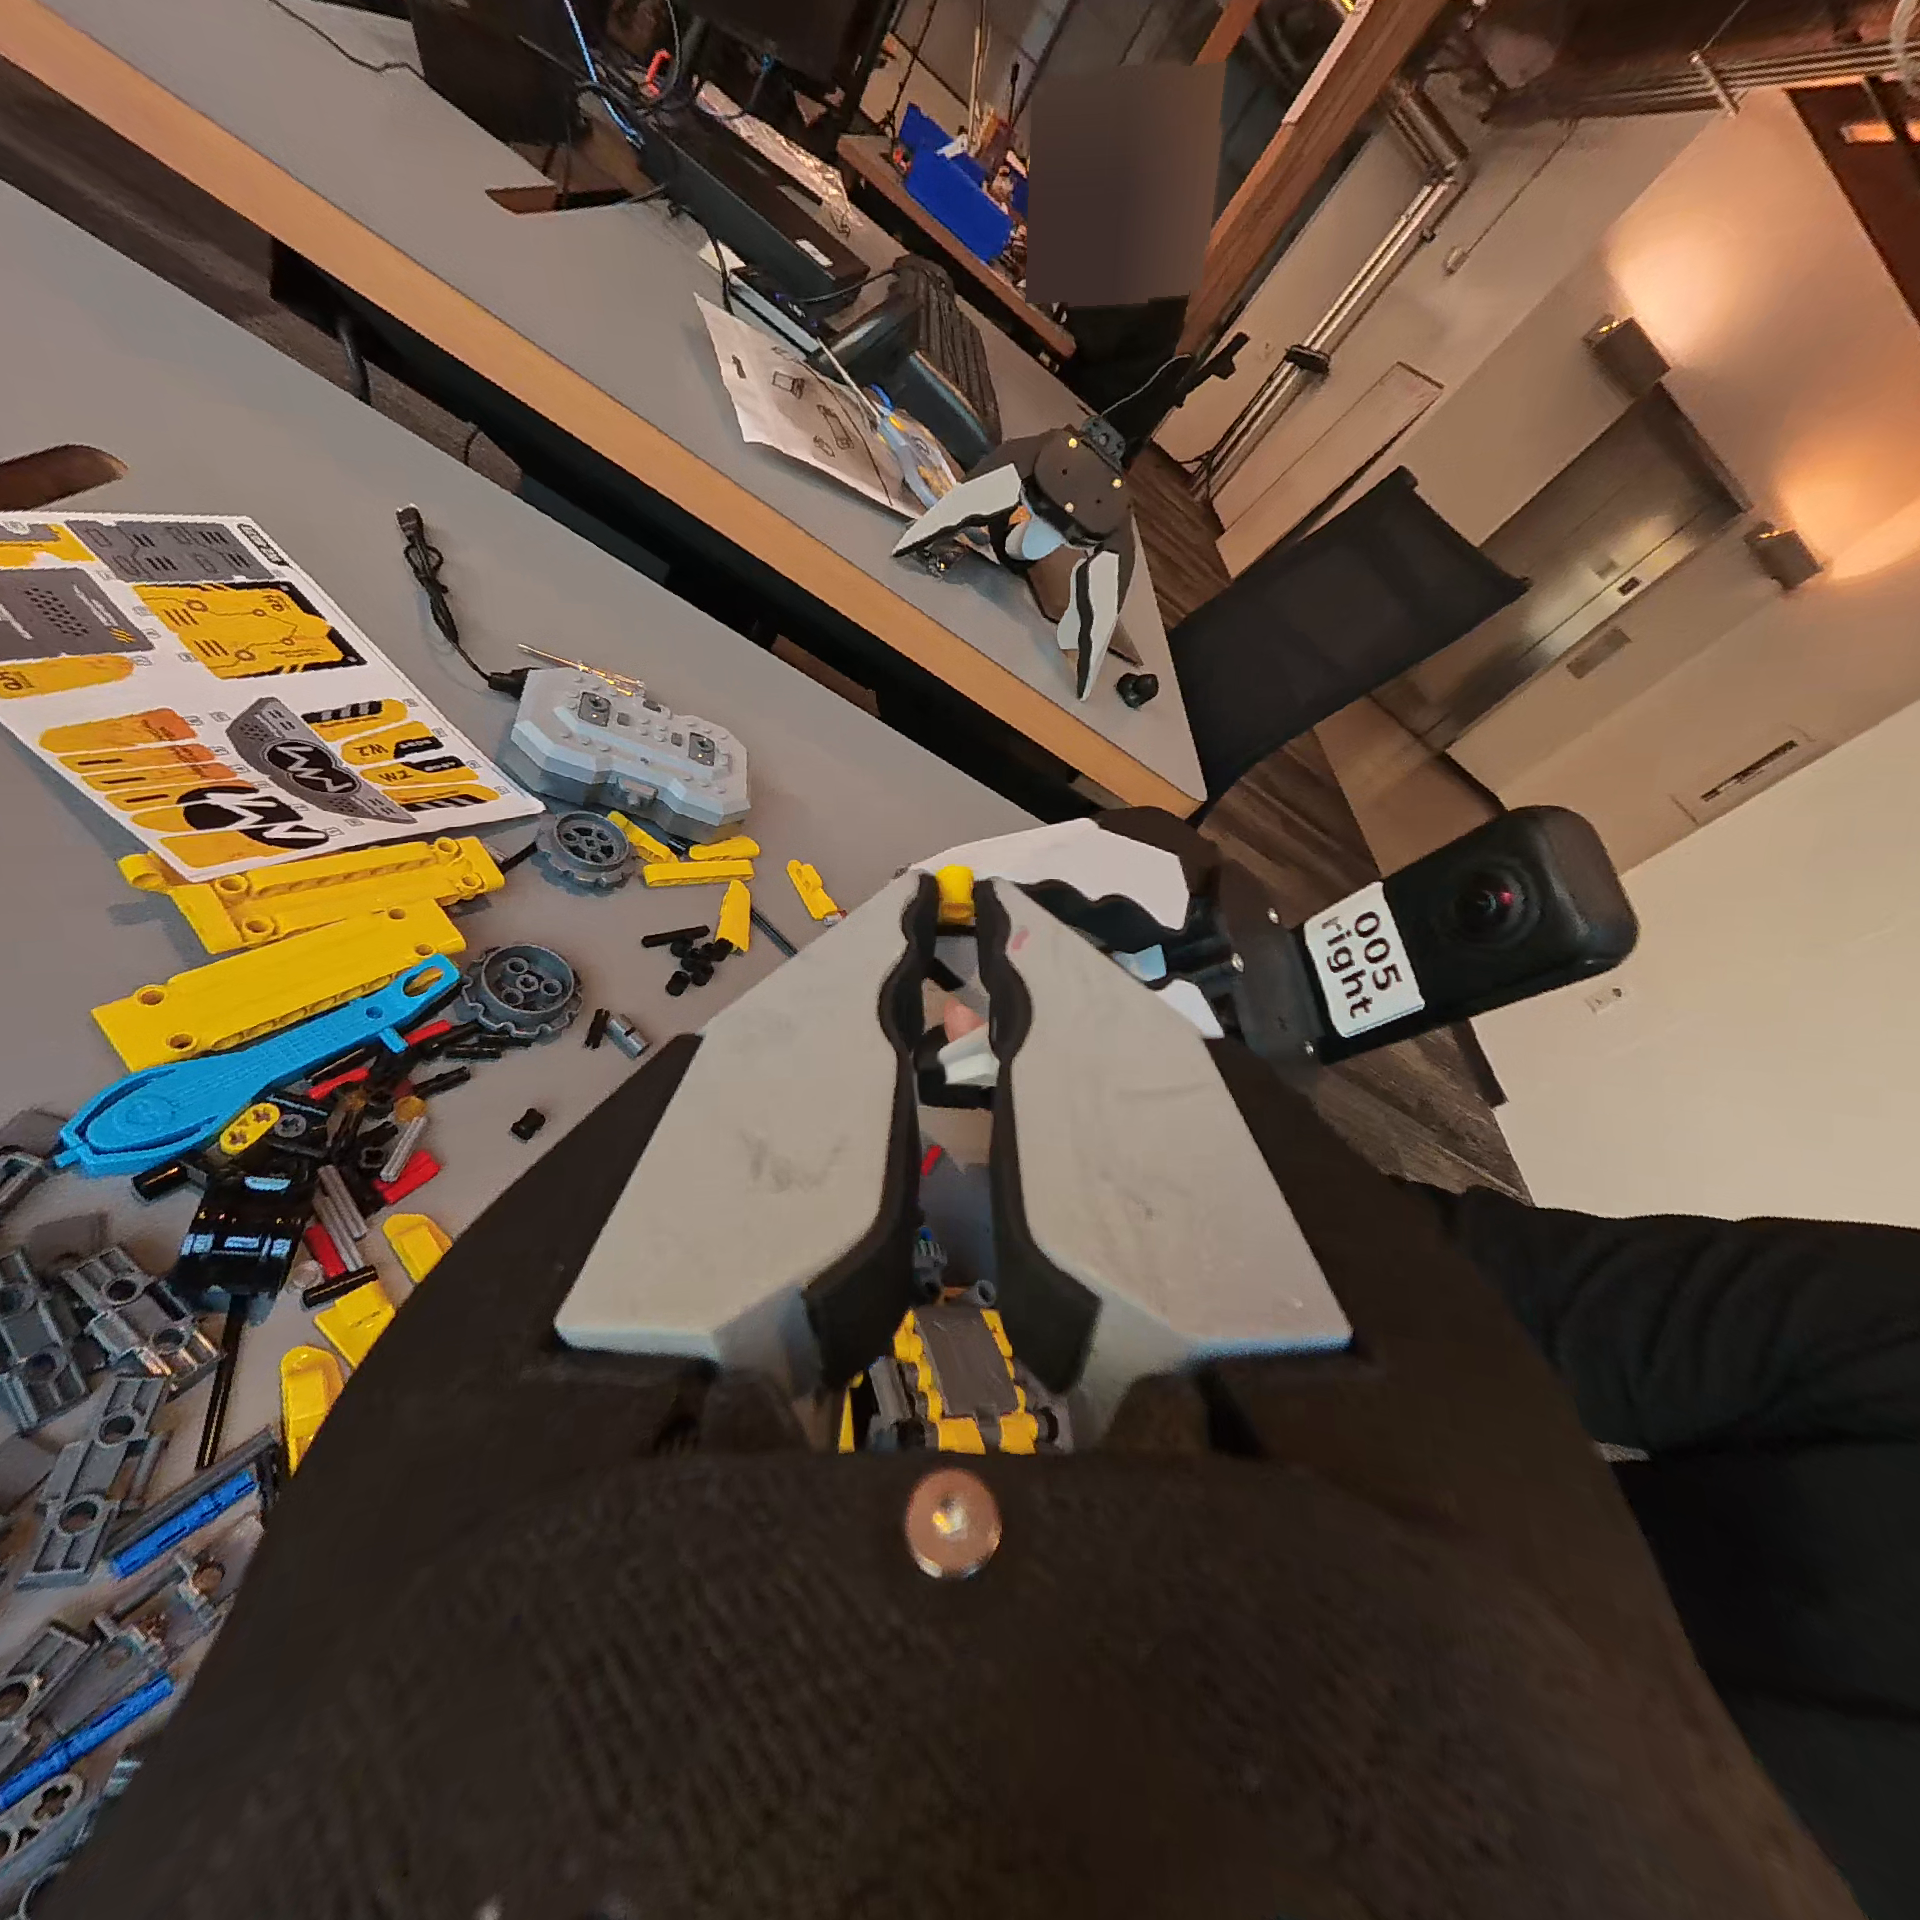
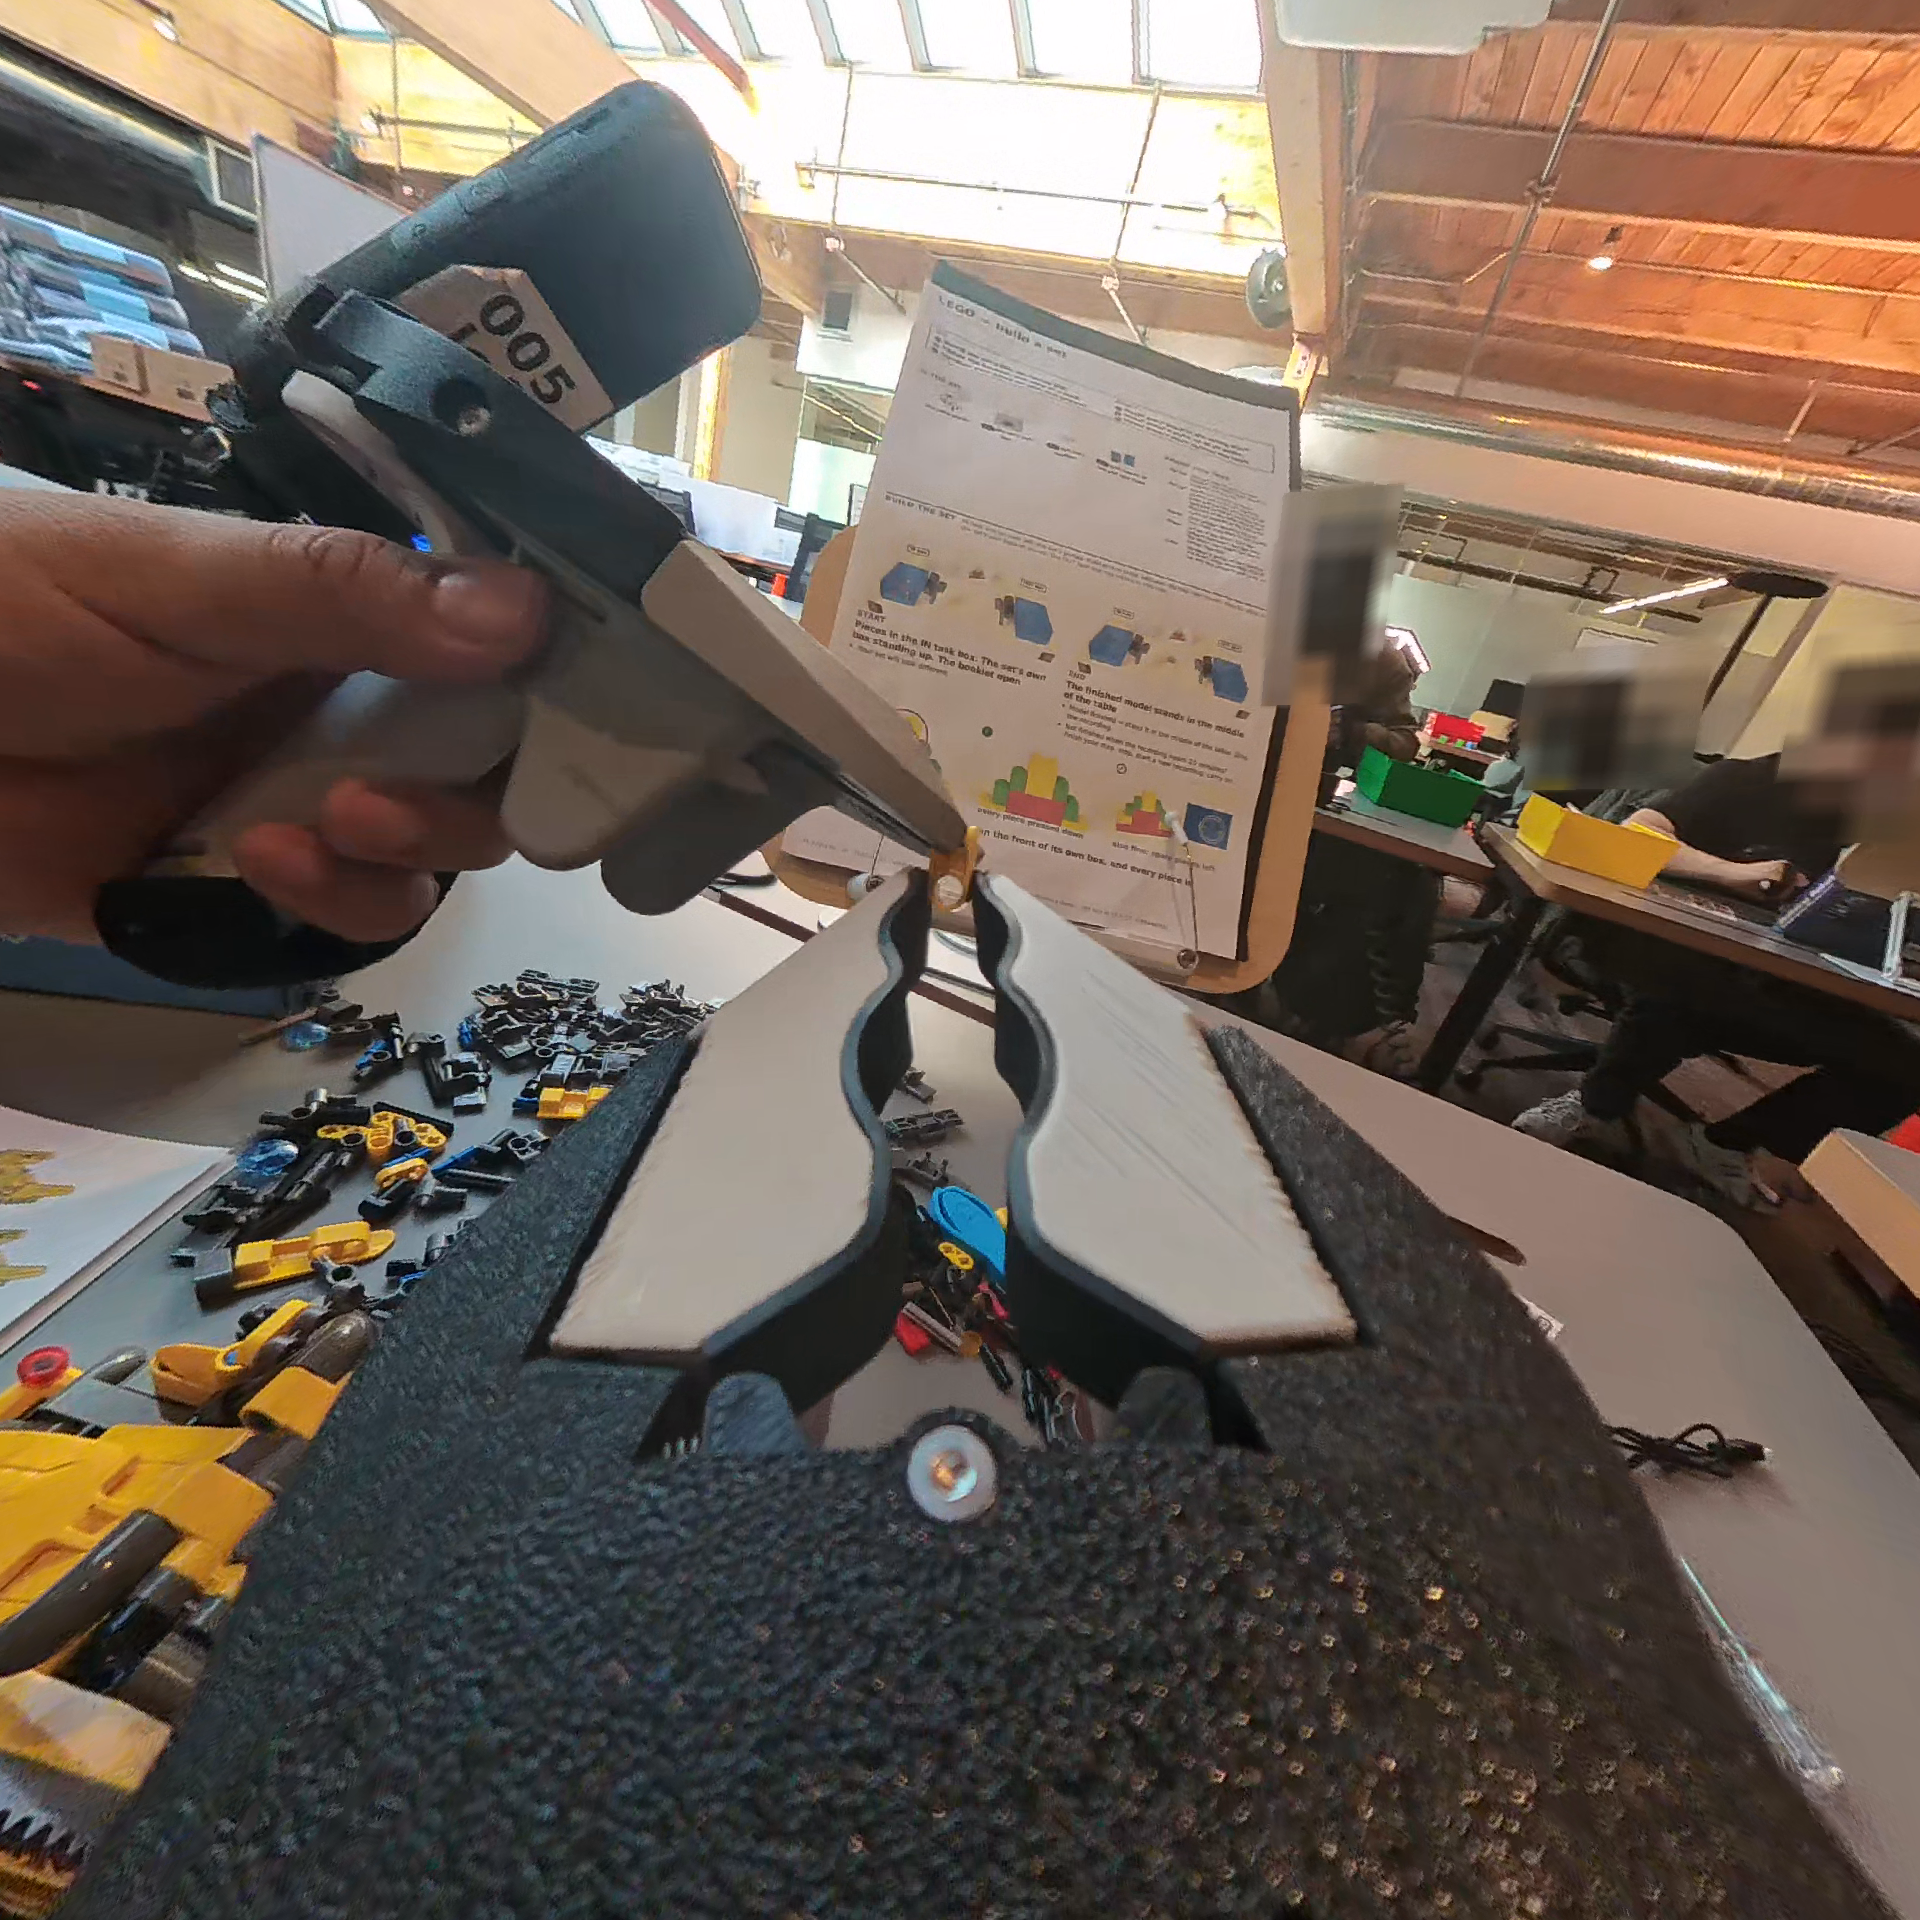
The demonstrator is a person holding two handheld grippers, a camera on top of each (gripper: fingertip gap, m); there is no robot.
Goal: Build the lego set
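A small yellow connector piece (image 1: 954,891) is held in the air above the grey table (image 1: 312,436). My left gripper (image 1: 954,906) is shut on it at the fingertips. In the right wrist view, the left gripper (image 2: 951,829) comes in from the upper left, held by a hand (image 2: 208,675), and pinches the same yellow piece (image 2: 956,871). My right gripper (image 2: 951,902) has its tips closed in on the piece from below, with a narrow gap between them. The right gripper's camera (image 1: 1507,914) shows just beyond.
Loose black, yellow, grey and red parts (image 1: 312,1122) lie on the table beside a sticker sheet (image 1: 208,675), a grey hub block (image 1: 634,748) and a blue tool (image 1: 260,1060). A yellow model (image 2: 104,1486) lies lower left. An instruction sheet (image 2: 1070,623) stands behind. People sit at tables (image 2: 1714,914) to the right.
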